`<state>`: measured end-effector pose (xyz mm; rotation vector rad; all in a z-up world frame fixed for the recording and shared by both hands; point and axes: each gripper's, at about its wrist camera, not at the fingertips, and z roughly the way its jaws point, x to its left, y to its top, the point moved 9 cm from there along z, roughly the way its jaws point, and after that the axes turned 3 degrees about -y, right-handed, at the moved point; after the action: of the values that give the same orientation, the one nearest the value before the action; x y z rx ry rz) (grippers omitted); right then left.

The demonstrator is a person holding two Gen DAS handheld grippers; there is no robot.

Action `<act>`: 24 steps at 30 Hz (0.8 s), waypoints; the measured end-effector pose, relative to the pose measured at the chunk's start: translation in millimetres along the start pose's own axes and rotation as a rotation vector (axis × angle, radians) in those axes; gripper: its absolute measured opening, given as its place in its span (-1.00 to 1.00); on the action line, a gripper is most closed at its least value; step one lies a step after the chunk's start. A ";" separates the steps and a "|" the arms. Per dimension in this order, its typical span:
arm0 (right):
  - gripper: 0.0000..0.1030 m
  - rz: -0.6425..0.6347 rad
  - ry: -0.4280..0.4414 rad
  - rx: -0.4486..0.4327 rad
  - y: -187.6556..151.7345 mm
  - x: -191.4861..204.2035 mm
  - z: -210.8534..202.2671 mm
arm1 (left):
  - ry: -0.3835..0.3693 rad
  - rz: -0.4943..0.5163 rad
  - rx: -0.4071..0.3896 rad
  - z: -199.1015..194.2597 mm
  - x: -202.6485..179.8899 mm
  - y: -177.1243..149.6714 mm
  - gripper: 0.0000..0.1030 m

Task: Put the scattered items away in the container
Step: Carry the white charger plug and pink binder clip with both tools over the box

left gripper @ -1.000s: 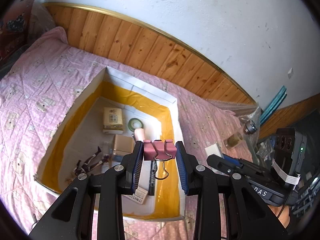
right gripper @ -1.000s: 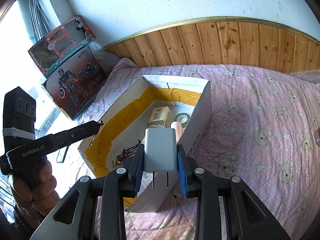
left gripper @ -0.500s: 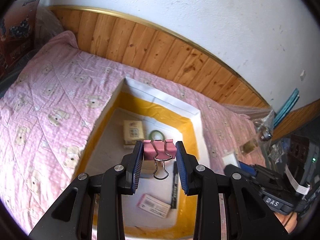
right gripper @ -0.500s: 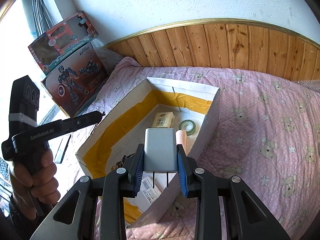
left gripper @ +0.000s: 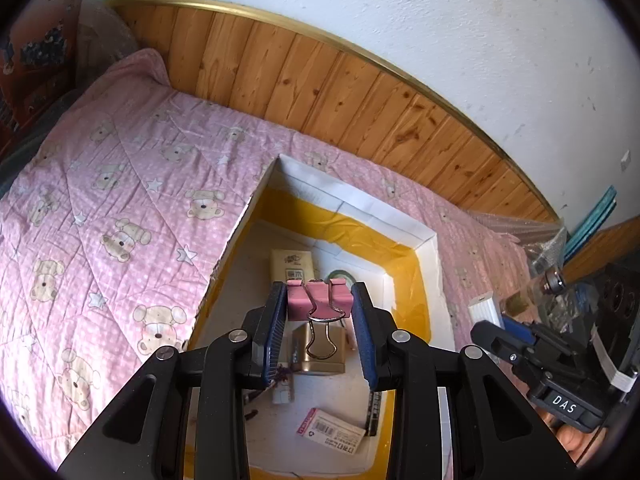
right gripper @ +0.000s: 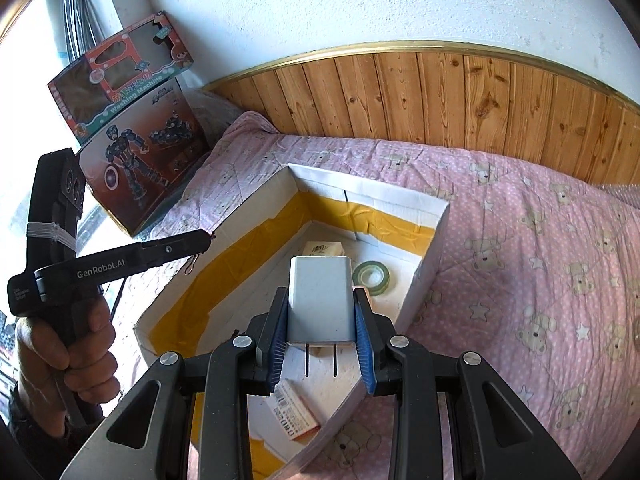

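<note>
The left gripper (left gripper: 320, 312) has its jaws closed on a pink binder clip (left gripper: 319, 299), whose wire handle hangs down between them; below and beyond the jaws lies the open white box (left gripper: 426, 240) with yellow tape inside, standing on the pink bedspread (left gripper: 120, 208). The right gripper (right gripper: 322, 312) has its jaws clamped on a white charger plug (right gripper: 321, 298), its two prongs pointing back toward the camera, held over the same box. Past these jaws, on the box floor, lie a tissue pack (right gripper: 324, 249) and a green tape roll (right gripper: 372, 276); a labelled eraser (right gripper: 296, 410) lies beneath them.
</note>
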<state>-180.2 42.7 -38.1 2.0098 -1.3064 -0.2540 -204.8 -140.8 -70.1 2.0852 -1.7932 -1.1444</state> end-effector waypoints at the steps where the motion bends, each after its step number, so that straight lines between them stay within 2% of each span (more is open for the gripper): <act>1: -0.39 -0.006 -0.006 0.001 2.0 0.0 2.0 | 0.005 0.001 0.002 1.7 1.0 0.9 -0.35; 14: -0.39 -0.051 -0.084 0.043 16.0 -15.2 33.0 | 0.063 0.030 0.056 25.1 9.5 2.9 -0.35; 20: -0.39 -0.113 -0.125 0.072 18.6 -14.9 47.8 | 0.138 0.083 0.082 38.4 12.9 1.8 -0.35; 24: -0.39 -0.198 -0.199 0.109 19.4 -17.0 61.5 | 0.202 0.125 0.112 49.3 18.1 -0.4 -0.35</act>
<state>-233.7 24.7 -73.5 2.2570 -1.2638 -0.4957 -235.9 -139.9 -112.4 2.0305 -1.8972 -0.7886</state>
